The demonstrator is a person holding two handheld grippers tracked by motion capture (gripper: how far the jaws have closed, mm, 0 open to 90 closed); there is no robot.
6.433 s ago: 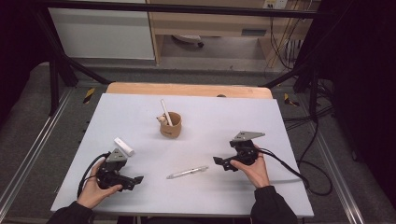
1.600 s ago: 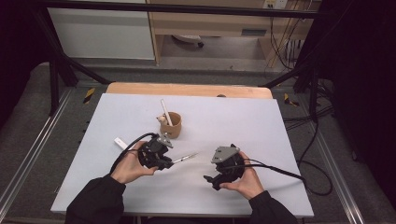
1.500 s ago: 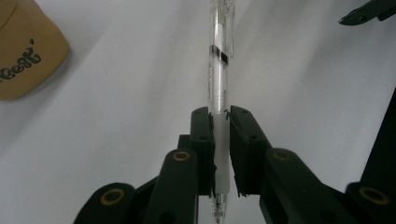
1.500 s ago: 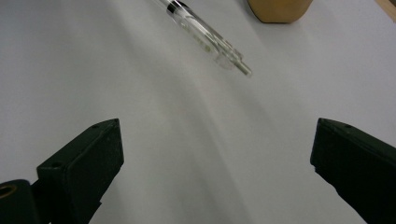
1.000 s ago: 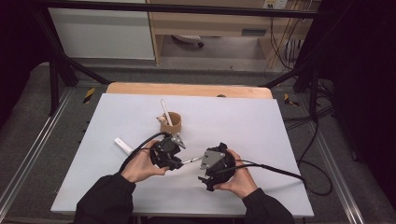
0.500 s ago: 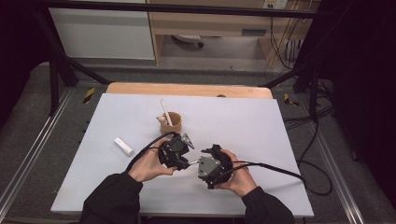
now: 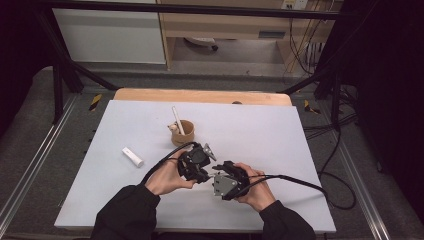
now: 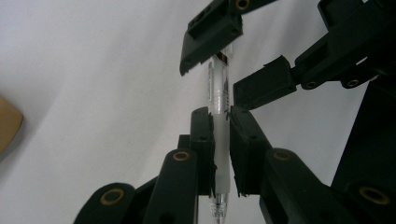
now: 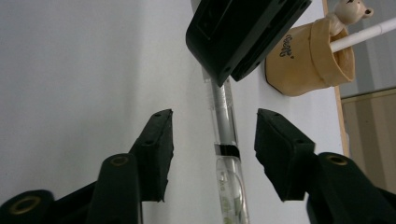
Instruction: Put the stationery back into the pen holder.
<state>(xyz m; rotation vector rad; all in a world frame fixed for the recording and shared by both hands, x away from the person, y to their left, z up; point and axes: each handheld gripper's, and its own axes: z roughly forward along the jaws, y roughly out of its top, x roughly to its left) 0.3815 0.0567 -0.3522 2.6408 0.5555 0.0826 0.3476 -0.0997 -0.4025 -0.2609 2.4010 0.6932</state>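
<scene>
Left gripper point(image 8: 222, 126) clenched on clear plastic pen point(image 8: 218, 88), lifted above white table point(image 7: 300, 140), at 5 o'clock from tan pen cup point(image 7: 182, 132). Right gripper point(image 9: 212, 147) jaws just closing around pen's free end, pads not touching yet. Since a second ago grippers came together: handover or cap pull likely next.

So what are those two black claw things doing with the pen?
A person holds a hand-held gripper in each hand over a white table. The left hand-held gripper is clamped on a clear pen and holds it out. The right hand-held gripper has just been closing around the pen's other end, but its pads do not touch it yet. A tan cup with a white stick and a small white tube wait nearby.
</scene>
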